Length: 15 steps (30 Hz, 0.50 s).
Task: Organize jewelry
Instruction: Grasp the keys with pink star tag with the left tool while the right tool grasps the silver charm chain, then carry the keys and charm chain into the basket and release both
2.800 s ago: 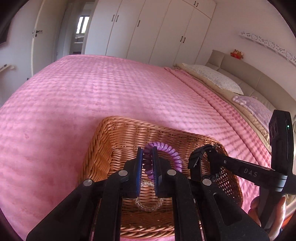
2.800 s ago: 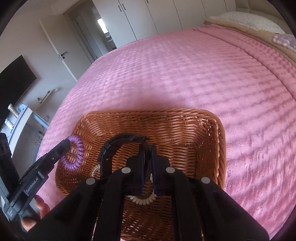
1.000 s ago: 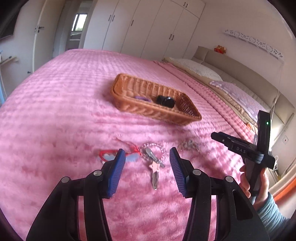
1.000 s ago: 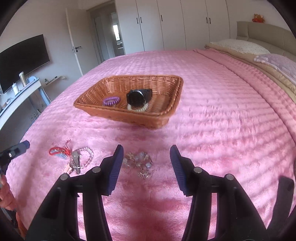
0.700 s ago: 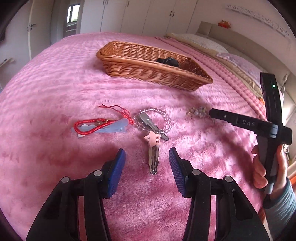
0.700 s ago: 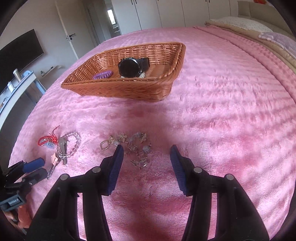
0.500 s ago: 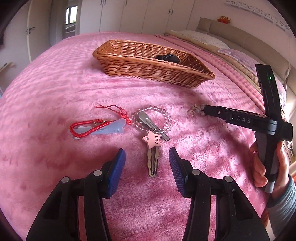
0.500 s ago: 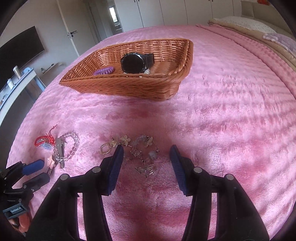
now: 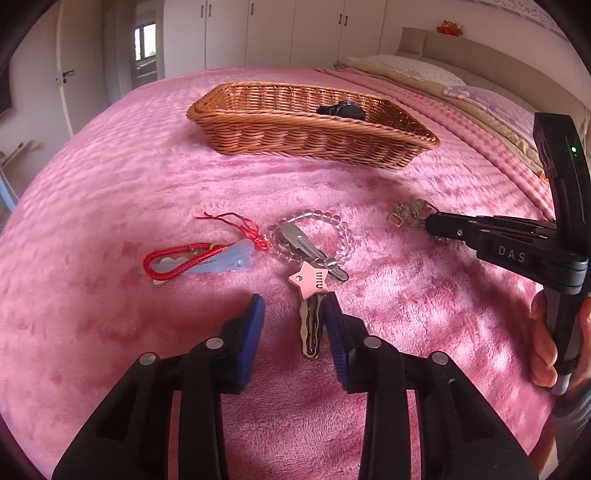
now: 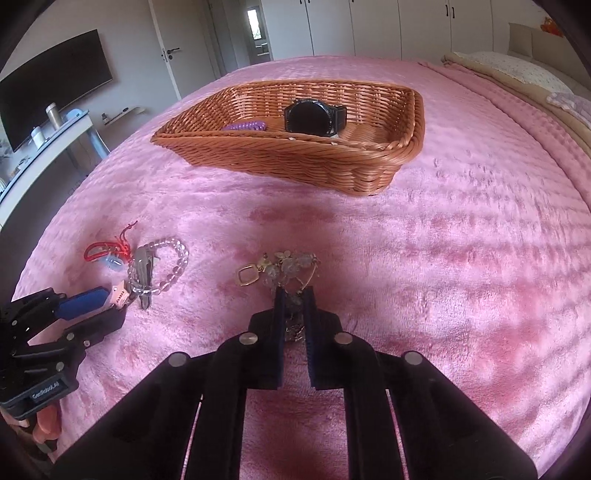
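A wicker basket (image 9: 280,136) (image 10: 295,162) on the pink bed holds a black watch (image 10: 314,116) and a purple coil hair tie (image 10: 245,126). In front lie a red cord with a blue clip (image 9: 192,258), a clear bead bracelet (image 9: 345,236), and a wavy hair clip with a pink star charm (image 9: 312,325). My left gripper (image 9: 293,314) is open, its right pad beside the wavy clip. My right gripper (image 10: 294,299) has narrowed around a gold charm bracelet (image 10: 280,269) (image 9: 408,214), with the chain between its pads.
The pink blanket (image 10: 461,240) covers the whole bed. Pillows (image 9: 413,68) lie at the headboard. White wardrobes (image 9: 280,29) stand behind. A TV (image 10: 48,81) and a desk are at the left. The right gripper's handle and hand (image 9: 554,280) are close to my left.
Both grippers left the basket after dropping the hair tie and watch, then came down to the items on the blanket. The left has narrowed slightly; the right has closed in on the charm bracelet.
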Motion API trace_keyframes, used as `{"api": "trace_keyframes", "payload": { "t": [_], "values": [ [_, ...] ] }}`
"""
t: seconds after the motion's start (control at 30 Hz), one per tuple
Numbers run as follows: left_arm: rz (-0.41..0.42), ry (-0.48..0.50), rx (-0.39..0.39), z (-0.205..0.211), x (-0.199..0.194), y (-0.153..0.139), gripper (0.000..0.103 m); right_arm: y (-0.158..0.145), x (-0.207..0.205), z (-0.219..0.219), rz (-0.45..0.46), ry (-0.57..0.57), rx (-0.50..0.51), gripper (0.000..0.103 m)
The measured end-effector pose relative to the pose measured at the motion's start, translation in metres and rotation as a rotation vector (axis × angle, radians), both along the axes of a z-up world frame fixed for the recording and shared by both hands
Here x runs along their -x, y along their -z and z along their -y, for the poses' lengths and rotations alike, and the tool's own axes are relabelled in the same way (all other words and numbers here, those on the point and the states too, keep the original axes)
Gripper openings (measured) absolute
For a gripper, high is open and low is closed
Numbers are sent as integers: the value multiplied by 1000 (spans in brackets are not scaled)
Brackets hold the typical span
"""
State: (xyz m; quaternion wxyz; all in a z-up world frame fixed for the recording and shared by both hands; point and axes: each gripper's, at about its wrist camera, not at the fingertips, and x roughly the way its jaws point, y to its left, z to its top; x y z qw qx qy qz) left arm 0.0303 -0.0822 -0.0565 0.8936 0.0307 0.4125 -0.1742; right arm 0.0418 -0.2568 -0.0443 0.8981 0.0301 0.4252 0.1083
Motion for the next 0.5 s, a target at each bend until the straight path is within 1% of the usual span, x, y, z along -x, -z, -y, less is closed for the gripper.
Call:
{"api": "trace_keyframes", "payload": {
  "t": [0.03,0.07,0.27,0.5],
  "values": [
    [1,3,7,-1,0,0,13,-1,3,0,4,-2,-3,8],
    [2,6,13,-1,0,-1,12,-3,5,0,9,-4,-10,8],
    [25,10,15,0,6,-4,12,-12,19,3,28,-8,-57,8],
    [64,-7,4,0,13,-11,12,-26,31,4,46,-13,-98,8]
  ]
}}
